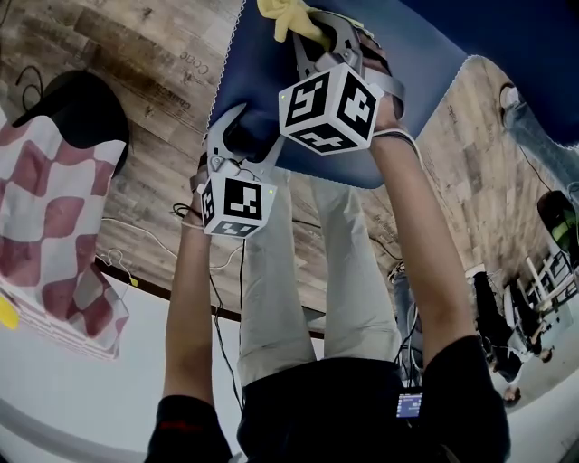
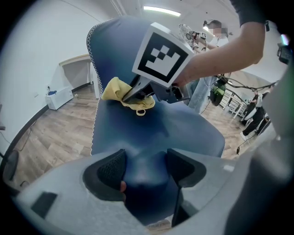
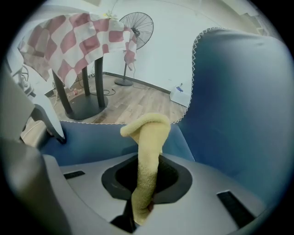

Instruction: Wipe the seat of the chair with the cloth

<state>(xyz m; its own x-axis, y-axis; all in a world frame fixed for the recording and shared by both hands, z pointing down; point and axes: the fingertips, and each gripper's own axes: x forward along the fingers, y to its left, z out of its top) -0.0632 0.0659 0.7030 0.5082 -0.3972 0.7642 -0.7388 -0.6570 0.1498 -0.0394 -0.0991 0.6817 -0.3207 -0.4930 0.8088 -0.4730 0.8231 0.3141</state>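
Note:
The blue chair seat (image 1: pixel 425 63) fills the top of the head view. A yellow cloth (image 1: pixel 288 15) rests on it, and my right gripper (image 1: pixel 308 32) is shut on the cloth. In the right gripper view the cloth (image 3: pixel 148 147) stands pinched between the jaws of the right gripper (image 3: pixel 147 176), with the chair's backrest (image 3: pixel 243 101) close on the right. My left gripper (image 1: pixel 228 134) hangs open over the seat's front edge. The left gripper view shows my left gripper (image 2: pixel 144 169) with blue seat (image 2: pixel 161 133) under its spread jaws, and the right gripper (image 2: pixel 132 95) with the cloth (image 2: pixel 117 89) further back.
A table under a red-and-white checked cloth (image 1: pixel 54 226) stands to the left, on a black base (image 1: pixel 81 108). Cables (image 1: pixel 217 316) run over the wooden floor. A fan (image 3: pixel 138 27) stands by the wall. A white box (image 2: pixel 59 97) and a person (image 2: pixel 216 34) are behind the chair.

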